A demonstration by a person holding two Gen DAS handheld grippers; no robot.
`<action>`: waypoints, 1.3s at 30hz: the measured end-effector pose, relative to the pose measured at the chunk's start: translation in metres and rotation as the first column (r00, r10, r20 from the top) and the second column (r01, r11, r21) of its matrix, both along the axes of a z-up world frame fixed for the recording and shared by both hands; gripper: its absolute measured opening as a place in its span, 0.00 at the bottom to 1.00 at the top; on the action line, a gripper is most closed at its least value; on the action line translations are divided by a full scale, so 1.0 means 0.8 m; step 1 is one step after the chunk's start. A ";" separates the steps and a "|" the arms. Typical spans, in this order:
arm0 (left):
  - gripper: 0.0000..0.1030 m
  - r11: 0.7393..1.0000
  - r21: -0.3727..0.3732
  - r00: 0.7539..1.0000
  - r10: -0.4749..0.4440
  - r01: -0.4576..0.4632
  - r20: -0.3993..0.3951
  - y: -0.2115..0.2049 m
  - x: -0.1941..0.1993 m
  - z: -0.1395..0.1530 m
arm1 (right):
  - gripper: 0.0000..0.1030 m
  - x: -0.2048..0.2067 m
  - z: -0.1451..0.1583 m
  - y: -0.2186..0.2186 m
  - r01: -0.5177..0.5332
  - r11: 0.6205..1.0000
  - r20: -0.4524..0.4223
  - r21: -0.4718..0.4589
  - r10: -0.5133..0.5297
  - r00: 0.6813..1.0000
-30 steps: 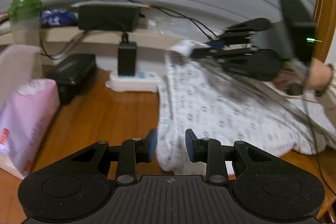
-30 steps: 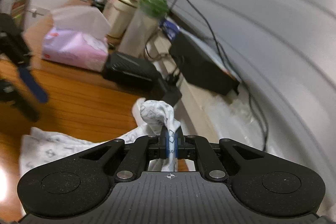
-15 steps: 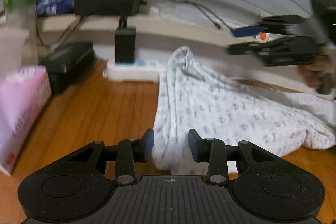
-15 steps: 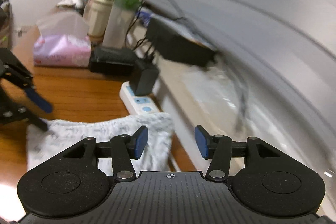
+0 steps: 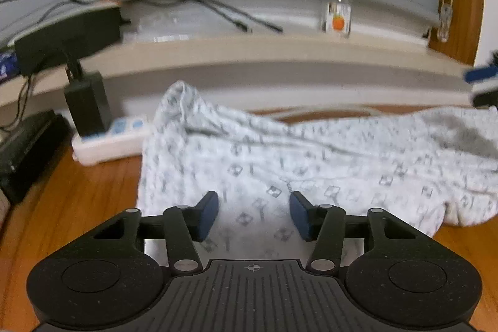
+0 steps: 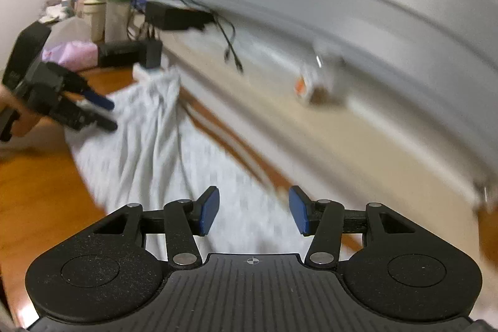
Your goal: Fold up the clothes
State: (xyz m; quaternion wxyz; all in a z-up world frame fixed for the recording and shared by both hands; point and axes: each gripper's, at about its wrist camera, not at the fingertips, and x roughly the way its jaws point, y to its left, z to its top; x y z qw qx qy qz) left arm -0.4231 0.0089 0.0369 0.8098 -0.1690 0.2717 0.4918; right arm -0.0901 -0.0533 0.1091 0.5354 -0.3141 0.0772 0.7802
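A white garment (image 5: 311, 164) printed with small grey square motifs lies rumpled across a wooden desk (image 5: 77, 201); no words on the fabric can be read. One end rises in a soft peak toward the back of the desk.

The left claw (image 5: 253, 215) hangs over the near edge of the garment. Its blue pads (image 5: 208, 215) stand apart and are opening, with cloth seen below the gap but nothing pinched between them. The right claw (image 6: 253, 213) hovers over the garment's other end, its blue pads (image 6: 208, 213) also apart and empty. Seen from the right claw's camera, the left claw (image 6: 93, 114) is a blurred black shape at the garment's far end, held by a hand (image 6: 18, 117).

Just left of the garment's peak sits a white power strip (image 5: 109, 139) with a black adapter (image 5: 88, 105) plugged in. Behind the garment runs a beige ledge (image 5: 249, 52). On it, above the garment's right half, stands a small clear bottle (image 5: 337, 11) with an orange mark; its label is too blurred to read. Farther left of the garment are a pink tissue pack (image 6: 71, 53) and a green-lidded bottle (image 6: 116, 11), with no legible writing.
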 end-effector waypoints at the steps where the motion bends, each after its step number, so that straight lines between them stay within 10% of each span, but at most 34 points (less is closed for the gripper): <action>1: 0.51 1.000 -0.012 1.000 0.005 -0.005 0.007 0.001 -0.003 -0.003 | 0.49 0.009 -0.010 -0.014 0.015 1.000 -0.026 -0.014 -0.015 1.000; 8: 0.43 0.999 -0.047 1.000 0.019 -0.019 -0.002 -0.002 -0.027 -0.018 | 0.49 0.063 -0.074 -0.095 0.104 0.993 -0.213 -0.063 -0.115 0.970; 30: 0.41 0.999 -0.010 0.989 -0.052 0.051 -0.135 -0.077 -0.036 0.010 | 0.48 0.143 -0.111 -0.202 0.239 0.970 -0.210 -0.044 -0.243 0.947; 39: 0.55 0.949 0.082 0.929 -0.278 0.306 -0.244 -0.086 0.078 0.033 | 0.08 0.147 -0.110 -0.214 0.279 0.960 -0.234 0.025 -0.266 0.935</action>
